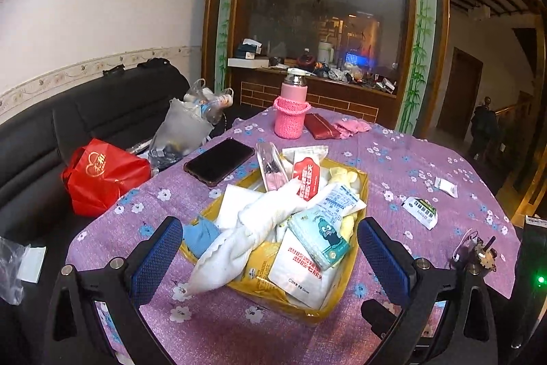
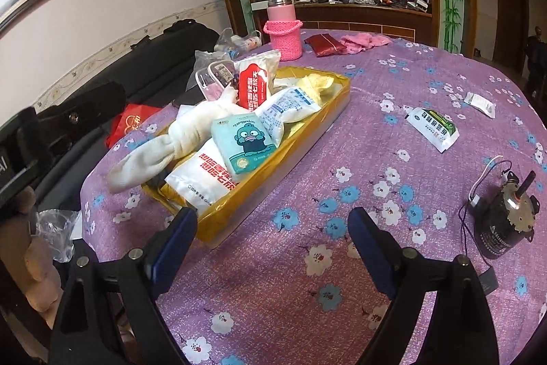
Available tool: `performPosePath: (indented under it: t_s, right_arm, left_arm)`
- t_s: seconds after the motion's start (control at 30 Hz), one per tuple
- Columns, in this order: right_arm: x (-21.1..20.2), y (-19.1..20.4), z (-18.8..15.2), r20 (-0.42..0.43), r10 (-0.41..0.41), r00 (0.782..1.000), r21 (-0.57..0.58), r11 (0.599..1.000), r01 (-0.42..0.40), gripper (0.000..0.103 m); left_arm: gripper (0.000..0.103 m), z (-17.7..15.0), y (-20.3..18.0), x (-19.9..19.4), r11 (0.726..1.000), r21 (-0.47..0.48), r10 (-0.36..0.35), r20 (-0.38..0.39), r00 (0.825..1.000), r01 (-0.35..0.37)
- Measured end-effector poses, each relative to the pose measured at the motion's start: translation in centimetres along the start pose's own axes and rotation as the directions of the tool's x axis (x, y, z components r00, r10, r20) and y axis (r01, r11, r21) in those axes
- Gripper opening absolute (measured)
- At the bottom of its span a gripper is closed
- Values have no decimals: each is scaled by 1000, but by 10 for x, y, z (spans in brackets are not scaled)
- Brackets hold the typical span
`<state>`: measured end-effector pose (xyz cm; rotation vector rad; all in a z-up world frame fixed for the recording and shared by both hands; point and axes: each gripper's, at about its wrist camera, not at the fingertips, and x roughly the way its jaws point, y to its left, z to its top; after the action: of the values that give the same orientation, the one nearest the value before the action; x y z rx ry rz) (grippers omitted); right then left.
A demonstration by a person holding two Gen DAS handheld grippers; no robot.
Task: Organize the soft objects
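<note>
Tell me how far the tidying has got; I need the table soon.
Mostly done: the yellow tray already holds the knotted white cloth and soft packets. Nothing in hand: left tool and right tool are open, empty. Left: green-white packet, small sachet, pink cloth.

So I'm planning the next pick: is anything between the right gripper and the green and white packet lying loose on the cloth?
Nothing visible. The right gripper is open over bare tablecloth, and the packet lies ahead to its right. The motor sits off to the side.
</note>
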<state>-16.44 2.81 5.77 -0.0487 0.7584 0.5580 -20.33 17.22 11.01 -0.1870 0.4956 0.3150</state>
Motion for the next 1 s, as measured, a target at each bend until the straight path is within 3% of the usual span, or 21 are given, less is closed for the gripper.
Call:
performPosePath:
  t_s: [1.0]
  right_arm:
    - [32,8,-5,-97,3,995,-8,1000,-4,90]
  left_arm:
    - [103,-10,14,31,999,-30,-14,-108,994,10]
